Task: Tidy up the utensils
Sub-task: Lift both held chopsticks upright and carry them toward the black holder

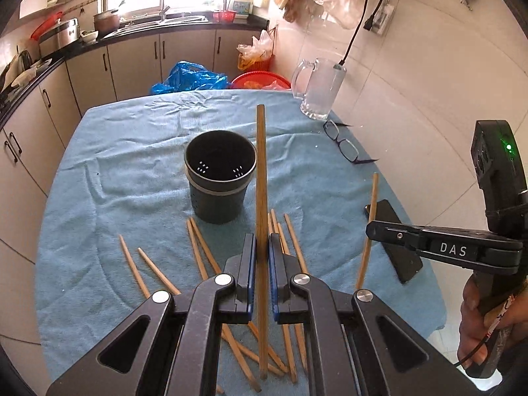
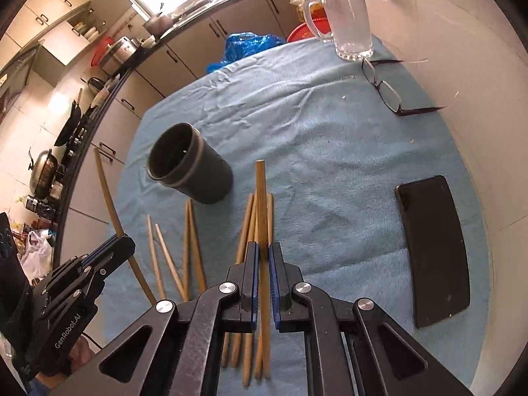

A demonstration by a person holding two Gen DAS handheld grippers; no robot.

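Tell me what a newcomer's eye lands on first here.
First, the two grippers: the left gripper and the right gripper are each shut on one wooden chopstick, held above the blue tablecloth. Behind them stands an empty dark utensil holder, with loose chopsticks scattered before it. Off to the right lie a black phone, eyeglasses and a glass mug.

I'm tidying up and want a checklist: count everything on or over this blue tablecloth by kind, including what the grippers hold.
Chopsticks held: 2, one in the left gripper, one in the right gripper
Loose chopsticks: 8, as far as the overlapping pile shows
Utensil holder: 1
Glass mug: 1
Eyeglasses: 1
Phone: 1
Total: 14
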